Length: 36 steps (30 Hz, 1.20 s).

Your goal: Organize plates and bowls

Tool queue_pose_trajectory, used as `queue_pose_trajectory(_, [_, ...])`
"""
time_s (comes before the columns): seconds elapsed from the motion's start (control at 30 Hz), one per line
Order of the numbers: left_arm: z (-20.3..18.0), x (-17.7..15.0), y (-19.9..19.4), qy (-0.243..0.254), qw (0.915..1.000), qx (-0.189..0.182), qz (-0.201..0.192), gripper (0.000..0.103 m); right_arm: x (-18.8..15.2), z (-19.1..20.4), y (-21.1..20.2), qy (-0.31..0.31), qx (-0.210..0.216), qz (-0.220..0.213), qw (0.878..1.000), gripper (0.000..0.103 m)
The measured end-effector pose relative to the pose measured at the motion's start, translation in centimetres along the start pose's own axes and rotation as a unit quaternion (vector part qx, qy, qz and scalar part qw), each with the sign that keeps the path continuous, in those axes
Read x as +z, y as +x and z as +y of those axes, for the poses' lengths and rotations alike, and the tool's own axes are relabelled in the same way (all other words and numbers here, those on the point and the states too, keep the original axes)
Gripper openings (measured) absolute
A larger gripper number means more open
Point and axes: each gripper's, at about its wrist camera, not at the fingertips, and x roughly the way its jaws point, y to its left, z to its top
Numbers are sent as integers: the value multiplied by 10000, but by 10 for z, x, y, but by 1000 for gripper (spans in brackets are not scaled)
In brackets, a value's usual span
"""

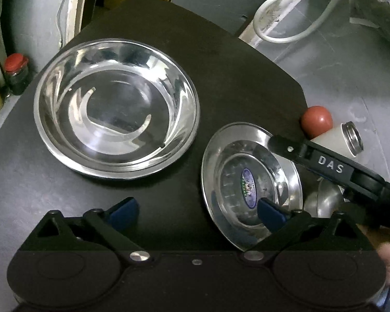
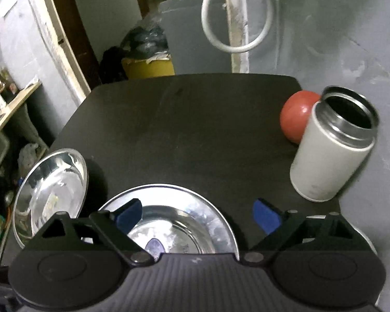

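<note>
The dark table (image 1: 221, 59) carries everything, so places here are given from the large steel plate (image 1: 117, 111), the biggest dish, which lies flat and unheld on it. Just beside that plate, toward the right gripper's side, sits the small steel plate (image 1: 249, 179) with an oval sticker in its well; it looks slightly tipped, though the fisheye makes that hard to judge.

The step in hand appears to be collecting the small plate so it can be nested in the large one. The right gripper (image 2: 197, 215) hovers over the small plate with its jaws spread wide and nothing between them; one black finger lies across that plate's far rim in the left view. The left gripper (image 1: 197, 210) is equally wide open and empty, low in front of both dishes.

Next, the right jaws need to straddle the thin rim and close firmly, since polished steel will likely slip.

Beyond the small plate, well away from the large one, a white flask (image 2: 332, 143) stands open-mouthed against a red ball (image 2: 296, 114); neither blocks the short path.
</note>
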Motion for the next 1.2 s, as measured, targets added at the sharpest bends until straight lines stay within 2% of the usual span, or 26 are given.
queue_pose_trajectory(0.13, [0,-2,6,-49,9996,-258,75,91,1,2,5,-120,60,99,9999,92])
queue_pose_trajectory(0.23, [1,-3,8,-83,9992,-373,71,85,3,2,6,-191,103,160,9996,83])
queue_pose_trajectory(0.4, [-2,-4,13,-37,9985,-523,148,61,3,1,7,-280,141,254,9992,76])
queue_pose_trajectory(0.53, [-4,-5,17,29,9982,-566,169,44,3,-1,9,-319,230,304,9988,67])
queue_pose_trajectory(0.6, [-5,-6,20,68,9981,-593,173,31,2,-1,10,-362,200,312,9987,65])
queue_pose_trajectory(0.77, [-7,-8,25,242,9971,-656,293,17,2,-1,11,-384,168,308,9986,62])
queue_pose_trajectory(0.9, [-4,-8,25,282,9968,-706,258,18,1,-1,12,-489,81,313,9983,53])
queue_pose_trajectory(0.97, [-3,-8,24,321,9969,-675,230,18,1,-3,11,-471,55,296,9984,40])
queue_pose_trajectory(1.03, [-2,-9,22,359,9971,-638,200,18,1,-8,10,-371,87,292,9988,34])
queue_pose_trajectory(1.2, [2,-9,17,403,9974,-575,141,18,0,-11,8,-312,213,381,9986,33])
